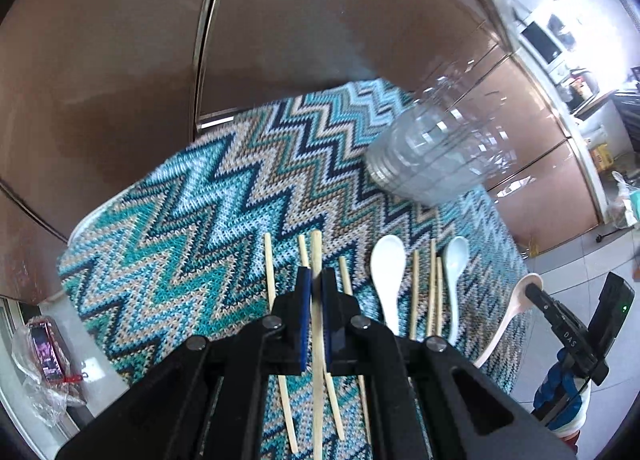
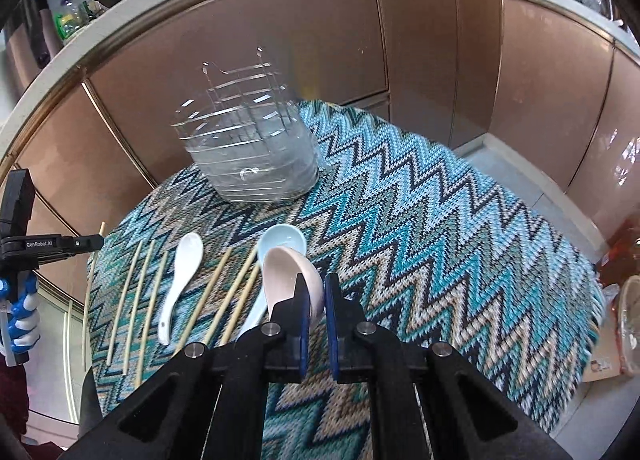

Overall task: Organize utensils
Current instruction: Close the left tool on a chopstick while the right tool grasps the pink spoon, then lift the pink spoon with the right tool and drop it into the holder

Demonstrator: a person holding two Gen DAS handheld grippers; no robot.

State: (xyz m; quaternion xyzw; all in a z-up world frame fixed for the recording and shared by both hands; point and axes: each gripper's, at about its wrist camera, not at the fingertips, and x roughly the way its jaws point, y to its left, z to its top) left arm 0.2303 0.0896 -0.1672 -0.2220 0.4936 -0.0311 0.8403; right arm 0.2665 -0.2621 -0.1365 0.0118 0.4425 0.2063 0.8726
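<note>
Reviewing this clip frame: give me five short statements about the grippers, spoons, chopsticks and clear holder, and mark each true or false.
1. The left gripper is closed on a chopstick. True.
2. The right gripper holds the white spoon. False: it grips the pink spoon; the white spoon lies on the mat.
3. The clear holder already contains chopsticks. False: it looks empty; the other chopsticks lie on the mat.
4. A light blue spoon lies just behind the pink one. True.
5. The clear holder lies tipped on its side. False: it stands upright on the mat's far part.
</note>
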